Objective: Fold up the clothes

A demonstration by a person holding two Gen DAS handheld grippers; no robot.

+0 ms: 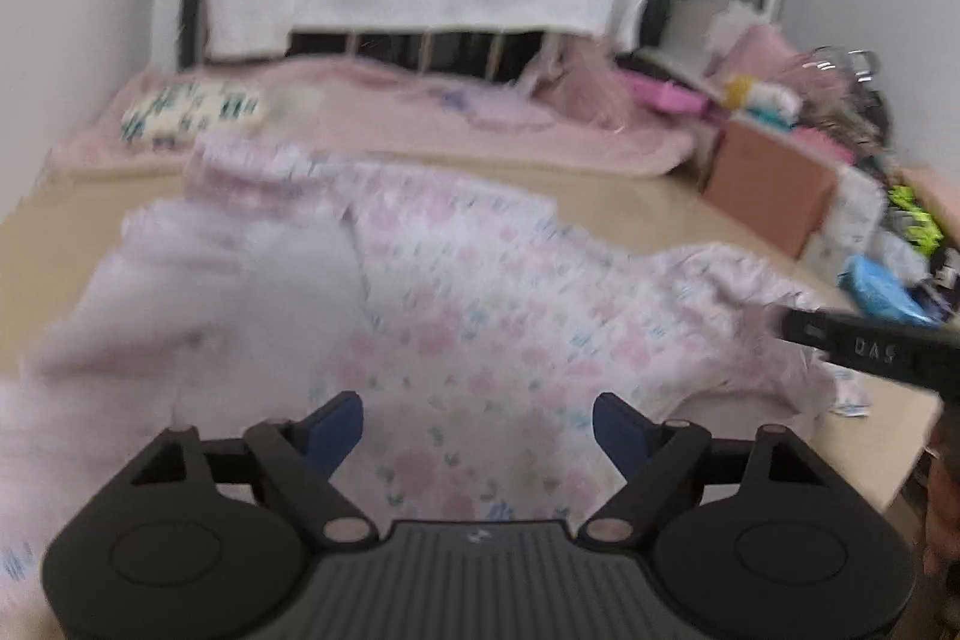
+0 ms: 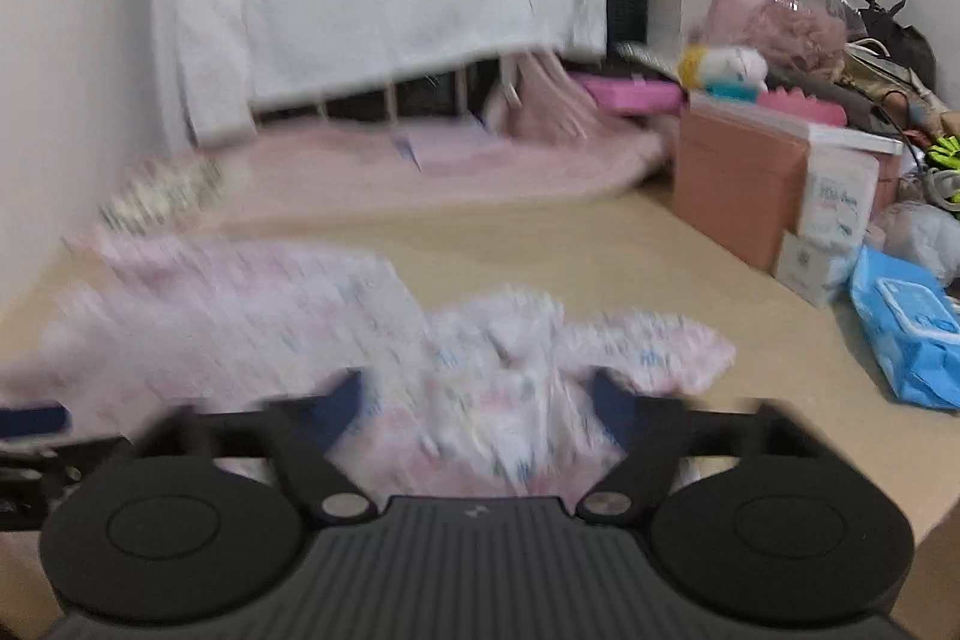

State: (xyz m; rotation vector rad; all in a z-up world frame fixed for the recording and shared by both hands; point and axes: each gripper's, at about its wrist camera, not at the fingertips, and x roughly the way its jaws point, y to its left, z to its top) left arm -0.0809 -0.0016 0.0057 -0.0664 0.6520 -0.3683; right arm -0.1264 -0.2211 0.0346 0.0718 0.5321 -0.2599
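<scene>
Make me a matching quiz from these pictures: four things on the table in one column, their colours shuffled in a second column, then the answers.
Things:
1. wet wipes pack
2. garment
3. cardboard box
4. blanket

Colours:
A. plain pink
B. terracotta brown
C. white with a pink floral print
D. bright blue

Pairs: 1-D, 2-C, 3-B, 4-A
</scene>
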